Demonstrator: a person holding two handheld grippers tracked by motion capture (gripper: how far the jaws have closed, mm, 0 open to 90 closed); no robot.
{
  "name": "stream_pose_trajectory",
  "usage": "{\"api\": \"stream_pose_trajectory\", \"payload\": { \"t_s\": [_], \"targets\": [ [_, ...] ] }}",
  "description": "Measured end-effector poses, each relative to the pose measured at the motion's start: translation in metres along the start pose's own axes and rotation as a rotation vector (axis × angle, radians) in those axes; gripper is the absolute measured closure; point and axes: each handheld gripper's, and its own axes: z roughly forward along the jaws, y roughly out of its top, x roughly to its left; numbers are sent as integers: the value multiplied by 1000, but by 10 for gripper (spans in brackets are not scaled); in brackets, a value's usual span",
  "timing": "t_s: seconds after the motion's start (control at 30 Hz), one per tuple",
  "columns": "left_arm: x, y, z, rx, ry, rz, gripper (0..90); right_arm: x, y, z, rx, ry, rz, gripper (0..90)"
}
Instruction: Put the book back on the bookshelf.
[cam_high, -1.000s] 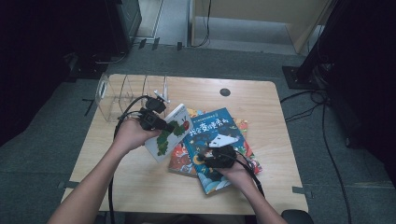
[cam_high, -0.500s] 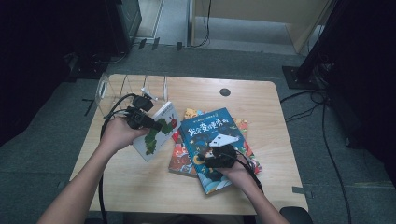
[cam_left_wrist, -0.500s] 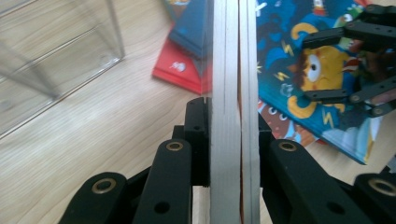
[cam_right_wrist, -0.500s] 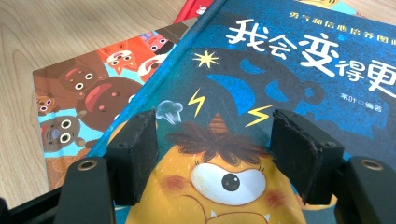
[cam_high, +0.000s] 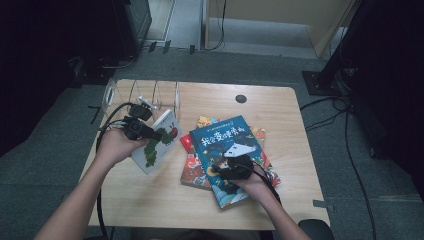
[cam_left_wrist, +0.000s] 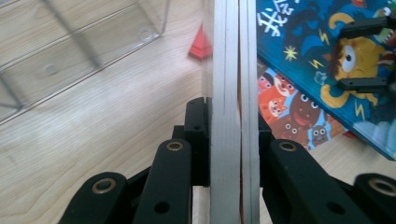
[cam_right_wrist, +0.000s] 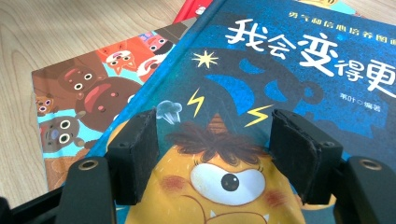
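- Your left gripper (cam_high: 142, 131) clamps the white caterpillar book (cam_high: 156, 141) at left of centre
- Your right gripper (cam_high: 231, 167), jaws just widened and released, rests over the blue monster book (cam_high: 225, 137) at lower centre

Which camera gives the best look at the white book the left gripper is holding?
The high view: there the white book shows its whole cover, with a green caterpillar, held tilted by the left gripper. The left gripper view shows its page edges on end, clamped between the jaws. The right gripper view looks at the blue book instead.
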Motion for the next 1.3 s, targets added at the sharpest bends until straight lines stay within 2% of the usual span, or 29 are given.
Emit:
{"api": "stream_pose_trajectory", "payload": {
  "t_s": [0.4, 0.57, 0.67, 0.9, 1.03, 1.2, 1.3],
  "targets": [
    [18, 2, -4, 10, 31, -54, 780, 0, 0, 0, 1, -1, -1, 327],
    [23, 6, -9, -11, 38, -71, 780, 0, 0, 0, 0, -1, -2, 327],
    [23, 10, -9, 7, 63, -80, 780, 0, 0, 0, 0, -1, -2, 327],
    [21, 23, -6, 20, 73, -114, 780, 0, 0, 0, -1, -1, -5, 327],
    [20, 32, -3, 23, 73, -115, 780, 0, 0, 0, 0, -1, -2, 327],
    [20, 44, 1, 30, 94, -152, 780, 0, 0, 0, 0, -1, -2, 328],
    [17, 52, 3, 30, 103, -158, 780, 0, 0, 0, 0, -2, -1, 331]
  ]
}}
